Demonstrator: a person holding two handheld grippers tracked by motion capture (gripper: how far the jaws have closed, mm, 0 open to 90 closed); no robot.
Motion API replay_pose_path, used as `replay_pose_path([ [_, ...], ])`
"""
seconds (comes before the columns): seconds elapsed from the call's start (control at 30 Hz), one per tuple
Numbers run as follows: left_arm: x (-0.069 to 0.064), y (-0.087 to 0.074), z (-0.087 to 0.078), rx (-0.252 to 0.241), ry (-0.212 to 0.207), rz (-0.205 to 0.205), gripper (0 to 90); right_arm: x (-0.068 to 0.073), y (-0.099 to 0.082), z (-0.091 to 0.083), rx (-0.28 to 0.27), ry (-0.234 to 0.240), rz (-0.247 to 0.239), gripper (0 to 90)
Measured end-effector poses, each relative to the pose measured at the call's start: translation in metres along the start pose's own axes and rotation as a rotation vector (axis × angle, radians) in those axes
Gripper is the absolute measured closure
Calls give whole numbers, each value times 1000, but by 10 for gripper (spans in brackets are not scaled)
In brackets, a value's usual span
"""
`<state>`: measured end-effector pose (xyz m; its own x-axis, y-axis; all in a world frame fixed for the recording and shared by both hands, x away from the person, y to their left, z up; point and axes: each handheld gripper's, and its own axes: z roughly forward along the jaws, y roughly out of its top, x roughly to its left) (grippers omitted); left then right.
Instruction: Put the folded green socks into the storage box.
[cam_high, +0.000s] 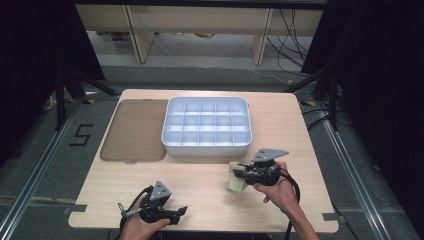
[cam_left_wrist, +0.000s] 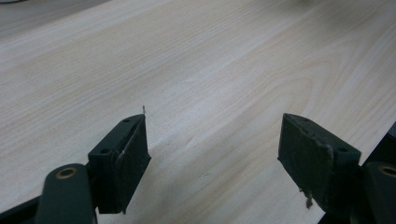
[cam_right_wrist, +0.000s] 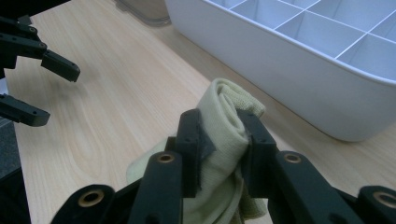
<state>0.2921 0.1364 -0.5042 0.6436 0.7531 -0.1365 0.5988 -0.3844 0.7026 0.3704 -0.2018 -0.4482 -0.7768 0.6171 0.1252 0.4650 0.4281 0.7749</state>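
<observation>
Pinching rolled cloth (cam_right_wrist: 224, 126) in right gripper (cam_high: 248, 172) near divider tray (cam_high: 206, 148); left gripper (cam_high: 176, 214) jaws spread, empty; next calls for lifting over rim into compartment.

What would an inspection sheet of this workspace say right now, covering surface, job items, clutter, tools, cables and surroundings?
Surface: light wooden table, no spills or marks seen.
Job's things: rolled pale yellow cloth held near the table's front right; white compartment tray at the back centre, cells look empty; brownish translucent lid flat to the tray's left.
Clutter: nothing seen.
Tools: right tool shut on the cloth; left tool open, nothing between its jaws, near the front left edge.
Cables: a black cable trails from the right tool; loose cables on the floor behind.
Surroundings: black curtains either side, wooden furniture legs behind.
</observation>
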Motion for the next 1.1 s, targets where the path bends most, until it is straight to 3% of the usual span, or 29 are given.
replay_pose_path([
  [0.07, 0, 1, 0, 3, 2, 20, 237, 0, 1, 0, -6, 0, -13, 725],
  [0.13, -1, 0, 0, 1, 1, 7, 237, 2, 3, -2, -2, 4, 21, 725],
  [0.17, 0, 0, 0, 2, 4, 8, 238, 0, 3, -1, -15, 7, -17, 725],
  [0.2, 0, 0, -1, 13, -3, 17, 237, 2, 4, -2, -3, -3, 12, 725],
  [0.23, 0, 0, -1, 9, -4, 8, 237, 0, 5, -2, -23, -8, -13, 725],
  [0.33, 1, 1, -2, 15, -3, 31, 237, -1, 7, -2, -20, 2, -25, 725],
  [0.4, 2, 1, -1, 14, -4, 34, 237, 0, 7, -3, -20, -11, -8, 725],
  [0.5, 2, 1, -2, 17, -4, 36, 237, -1, 9, -3, -11, -2, -31, 725],
  [0.6, 2, 1, -1, 13, -5, 35, 237, -2, 10, -3, -16, -14, -24, 725],
  [0.63, 2, 1, -1, 13, -2, 31, 237, 0, 9, -3, -13, -12, 2, 725],
  [0.67, 3, 1, -1, 14, -2, 34, 237, -3, 10, -2, -14, -8, -23, 725],
  [0.73, 2, 0, -1, 4, 8, 8, 237, -4, 10, -2, -8, -2, -24, 725],
  [0.93, 1, 1, -1, 17, 1, 19, 237, -4, 11, -4, -1, -18, 8, 725],
  [0.97, 2, 0, -1, 13, 0, 23, 237, -7, 12, -4, -14, -35, -25, 725],
  [1.0, 2, 0, -1, 13, 1, 22, 237, -6, 12, -4, -13, -27, -8, 724],
  [1.1, 1, 0, 0, 1, 7, -1, 236, -8, 14, -3, -1, -19, -18, 725],
])
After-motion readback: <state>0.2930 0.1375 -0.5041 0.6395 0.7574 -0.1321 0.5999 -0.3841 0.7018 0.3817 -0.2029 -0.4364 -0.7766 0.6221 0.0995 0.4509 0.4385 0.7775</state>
